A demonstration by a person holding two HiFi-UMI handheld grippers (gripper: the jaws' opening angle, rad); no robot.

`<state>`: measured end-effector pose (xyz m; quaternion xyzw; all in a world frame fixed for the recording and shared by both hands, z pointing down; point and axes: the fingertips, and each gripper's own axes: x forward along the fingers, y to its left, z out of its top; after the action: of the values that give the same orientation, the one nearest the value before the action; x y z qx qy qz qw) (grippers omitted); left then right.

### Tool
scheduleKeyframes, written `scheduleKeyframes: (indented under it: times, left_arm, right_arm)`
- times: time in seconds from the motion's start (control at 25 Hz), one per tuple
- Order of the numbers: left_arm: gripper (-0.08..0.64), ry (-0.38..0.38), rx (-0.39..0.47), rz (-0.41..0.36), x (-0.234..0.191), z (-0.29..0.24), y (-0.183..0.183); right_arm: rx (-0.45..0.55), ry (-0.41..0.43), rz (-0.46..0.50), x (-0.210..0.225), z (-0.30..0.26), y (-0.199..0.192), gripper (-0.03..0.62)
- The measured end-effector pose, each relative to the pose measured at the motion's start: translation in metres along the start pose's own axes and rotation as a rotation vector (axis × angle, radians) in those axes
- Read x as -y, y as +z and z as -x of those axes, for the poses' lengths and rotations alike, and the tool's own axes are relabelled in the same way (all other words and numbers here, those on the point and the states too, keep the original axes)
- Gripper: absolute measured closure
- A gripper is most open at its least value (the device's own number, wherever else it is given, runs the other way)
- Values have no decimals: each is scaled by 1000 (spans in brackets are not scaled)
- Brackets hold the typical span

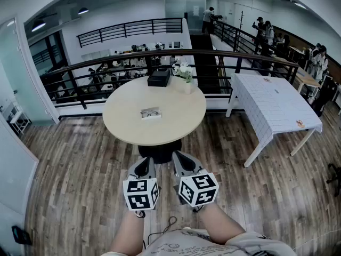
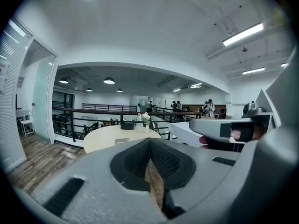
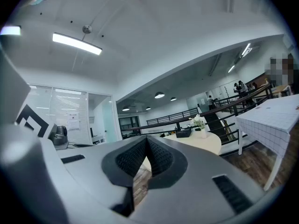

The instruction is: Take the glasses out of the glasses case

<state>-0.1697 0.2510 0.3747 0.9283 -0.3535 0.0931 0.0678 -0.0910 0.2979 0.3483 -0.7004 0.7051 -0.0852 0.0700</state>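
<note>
A small pale glasses case (image 1: 151, 112) lies flat near the middle of the round beige table (image 1: 128, 127). From here I cannot tell if it is open or what is inside. In the left gripper view the glasses case (image 2: 122, 140) shows just past the jaws, far off. My left gripper (image 1: 143, 166) and right gripper (image 1: 182, 164) hang side by side close to my body, well short of the table, above the wooden floor. Both are shut with nothing between their jaws, as the left gripper (image 2: 150, 142) and right gripper (image 3: 147, 142) show in their own views.
A black box (image 1: 159, 77) and a white vase of flowers (image 1: 186, 79) stand at the table's far edge. A table with a white checked cloth (image 1: 277, 108) stands to the right. A dark railing (image 1: 106, 63) runs behind the tables. Several people stand far back.
</note>
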Motion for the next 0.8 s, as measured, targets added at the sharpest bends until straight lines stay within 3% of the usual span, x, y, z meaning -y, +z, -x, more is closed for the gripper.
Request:
scheduleKeyframes:
  times: [0.44,0.68,0.8]
  left_arm:
    - [554,10,-9,10,29,-43,1]
    - [554,-15,9,99,42,-54,-1]
    - [554,-19,-7,104,43,-56,-6]
  right_arm:
    - [-17,25,26,44,-10,4,580]
    - [-35,36,19,62,-14,0,580]
    - [-46,53,5,64,-15,-5,580]
